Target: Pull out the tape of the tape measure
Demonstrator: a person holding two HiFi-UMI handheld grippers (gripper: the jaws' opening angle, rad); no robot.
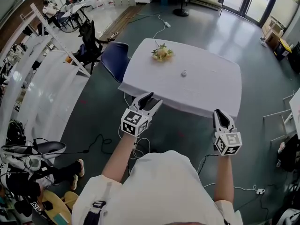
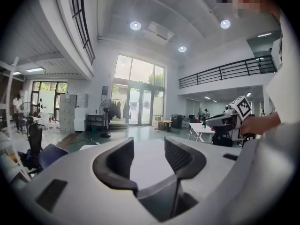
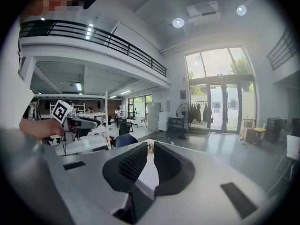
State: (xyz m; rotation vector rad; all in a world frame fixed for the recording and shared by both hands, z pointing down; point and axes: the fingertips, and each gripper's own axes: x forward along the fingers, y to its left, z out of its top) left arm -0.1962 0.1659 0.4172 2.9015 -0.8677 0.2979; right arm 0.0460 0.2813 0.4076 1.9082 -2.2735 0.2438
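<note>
Tape measure: lies alone on the white-clothed table, near its middle, well apart from both tongs.
Views: only the head view shows it. The left gripper and right gripper views show white cloth between their jaws, and each shows the other gripper off to the side.
Counts: one tape measure, one bunch of yellow flowers, one table, one blue chair, two grippers.
Look: small, round, pale grey; too small to tell more.
Left gripper: jaws well apart, nothing held.
Right gripper: jaws nearly together with a thin slit between, nothing in it.
Around: flowers near the far edge; chair at the table's left.
</note>
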